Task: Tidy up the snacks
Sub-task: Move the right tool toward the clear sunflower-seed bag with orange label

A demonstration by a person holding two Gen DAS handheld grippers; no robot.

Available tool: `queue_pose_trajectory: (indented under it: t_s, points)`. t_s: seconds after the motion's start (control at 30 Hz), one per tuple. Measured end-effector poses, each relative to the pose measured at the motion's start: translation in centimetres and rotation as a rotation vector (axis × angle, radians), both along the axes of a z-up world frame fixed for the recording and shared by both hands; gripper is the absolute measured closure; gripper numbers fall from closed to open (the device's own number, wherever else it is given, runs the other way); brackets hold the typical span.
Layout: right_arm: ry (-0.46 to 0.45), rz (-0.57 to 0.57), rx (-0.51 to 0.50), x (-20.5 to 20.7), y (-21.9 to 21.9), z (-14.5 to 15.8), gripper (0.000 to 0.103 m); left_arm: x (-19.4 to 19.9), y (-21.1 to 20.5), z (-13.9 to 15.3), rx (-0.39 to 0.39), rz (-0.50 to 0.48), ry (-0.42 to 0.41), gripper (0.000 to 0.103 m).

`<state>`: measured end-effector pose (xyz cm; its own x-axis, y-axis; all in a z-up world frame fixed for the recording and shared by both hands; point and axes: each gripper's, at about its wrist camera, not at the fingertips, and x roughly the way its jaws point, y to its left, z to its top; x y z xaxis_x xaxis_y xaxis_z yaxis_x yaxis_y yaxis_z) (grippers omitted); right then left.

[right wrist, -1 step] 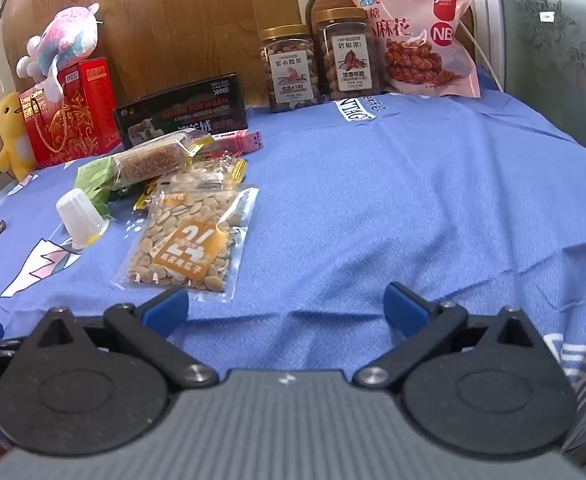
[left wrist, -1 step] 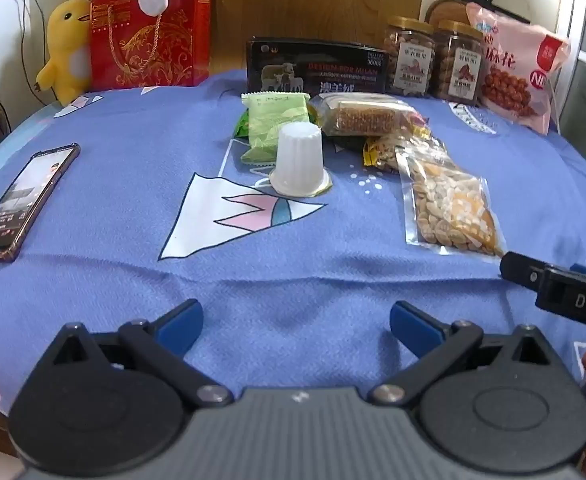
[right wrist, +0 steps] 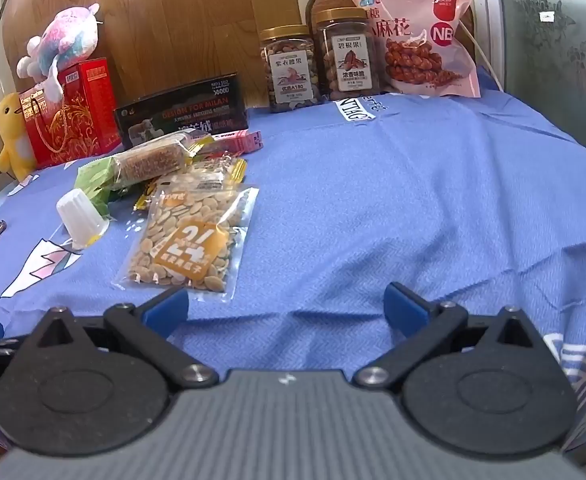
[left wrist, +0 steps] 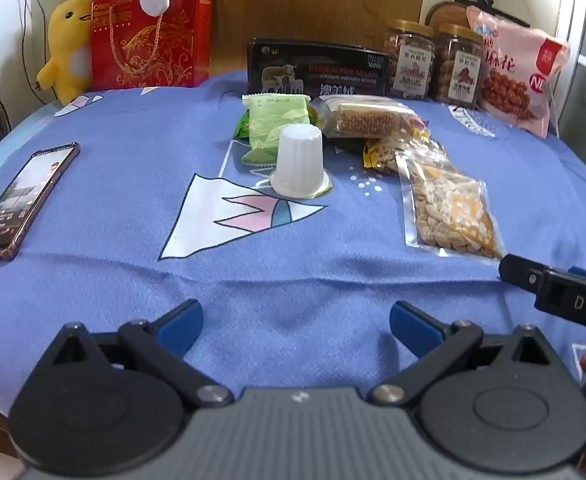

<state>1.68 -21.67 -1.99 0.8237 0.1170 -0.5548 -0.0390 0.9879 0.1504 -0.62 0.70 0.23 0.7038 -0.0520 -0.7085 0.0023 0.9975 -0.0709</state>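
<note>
Status: sorting judged not yet begun.

Left gripper point(left wrist: 296, 326): jaws spread wide, nothing between them, above bare blue tablecloth point(left wrist: 133, 160).

Right gripper point(right wrist: 287, 306): likewise wide and empty, just short of the clear seed packet point(right wrist: 191, 240).

Loose snacks, clustered mid-table: white jelly cup point(left wrist: 299, 164), upturned; green wrapped pack point(left wrist: 277, 118); grain bar point(left wrist: 367, 120); yellow-edged nut packet point(left wrist: 389, 152), partly overlapped by the seed packet.

Back edge, upright: two nut jars point(right wrist: 319, 66), pink twist-snack bag point(right wrist: 425, 36).

Remaining, by appearance: every loose item.
</note>
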Motion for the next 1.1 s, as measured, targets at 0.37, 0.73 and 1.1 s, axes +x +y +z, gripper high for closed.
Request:
queue_pose_trajectory:
  t_s: [0.37,0.73,1.1]
  points:
    - [-0.038,-0.001,0.041,-0.6,-0.3,-0.3,0.0,-0.7,-0.3,-0.3,0.044,-0.045,-0.033,0.0]
    - [-0.102,0.03,-0.021,-1.5,0.7,0.5,0.0,-1.2,0.5,0.5,0.016,-0.008,-0.099,0.0]
    - [-0.115,0.047,-0.018,-1.7,0.8,0.8,0.0,-1.0,0.8,0.0,-0.007,-0.005,-0.088,0.0]
